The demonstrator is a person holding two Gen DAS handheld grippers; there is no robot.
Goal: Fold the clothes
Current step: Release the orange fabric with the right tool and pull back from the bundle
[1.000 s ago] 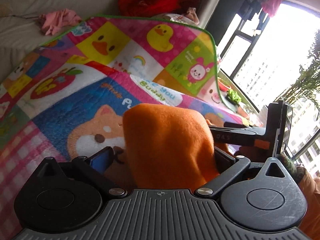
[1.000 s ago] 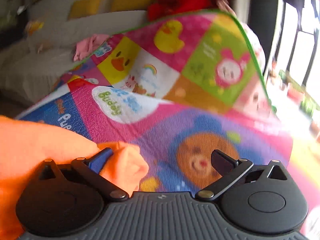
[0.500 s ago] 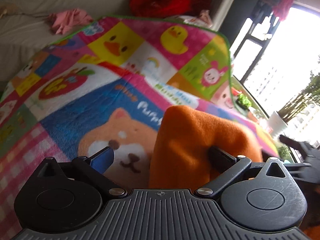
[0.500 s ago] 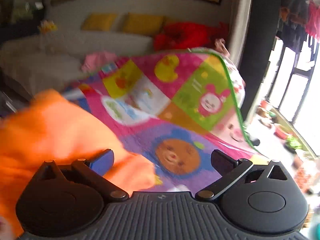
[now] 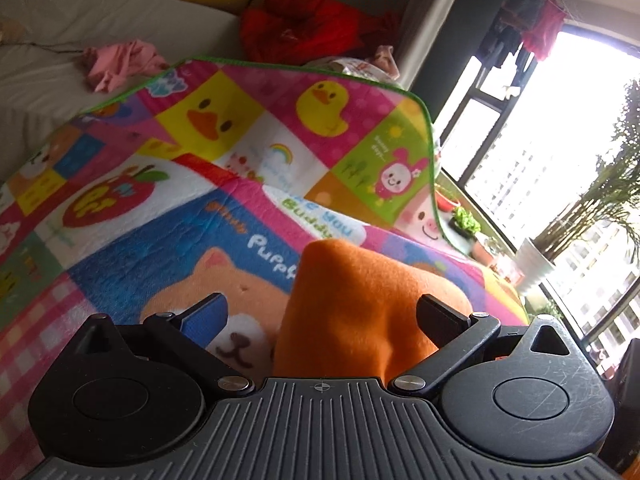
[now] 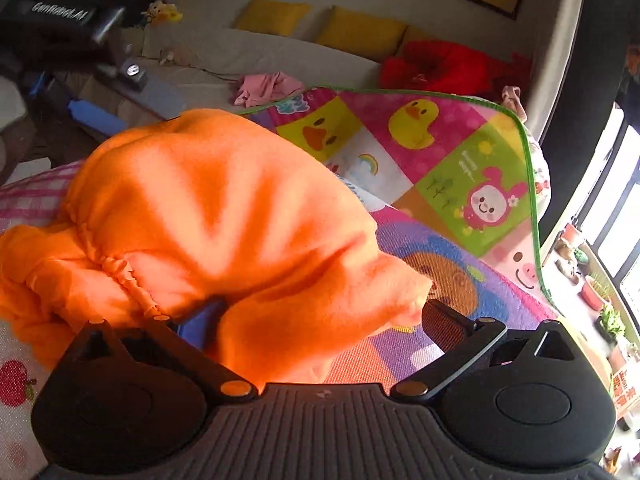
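An orange fleece garment (image 6: pixel 208 216) with a gathered elastic seam lies heaped on a colourful cartoon play mat (image 6: pixel 460 160). My right gripper (image 6: pixel 322 320) is open; the cloth drapes over its left blue finger pad (image 6: pixel 202 322), and the right finger stands bare over the mat. In the left wrist view a fold of the orange garment (image 5: pixel 360 304) bulges up between the wide-apart fingers of my left gripper (image 5: pixel 322 316), resting against the right finger. The left blue pad (image 5: pixel 206 316) is bare above the mat (image 5: pixel 240 140).
A pale sofa (image 5: pixel 60 32) behind the mat holds a pink garment (image 5: pixel 120 62), a red heap (image 5: pixel 308 24) and yellow cushions (image 6: pixel 360 30). A black device (image 6: pixel 60 16) sits at the far left. Windows and potted plants (image 5: pixel 560 240) line the right side.
Both grippers have drawn back and tilted up. The orange garment now fills more of the right view, heaped at its left. In the left view the fold has shifted toward the right finger.
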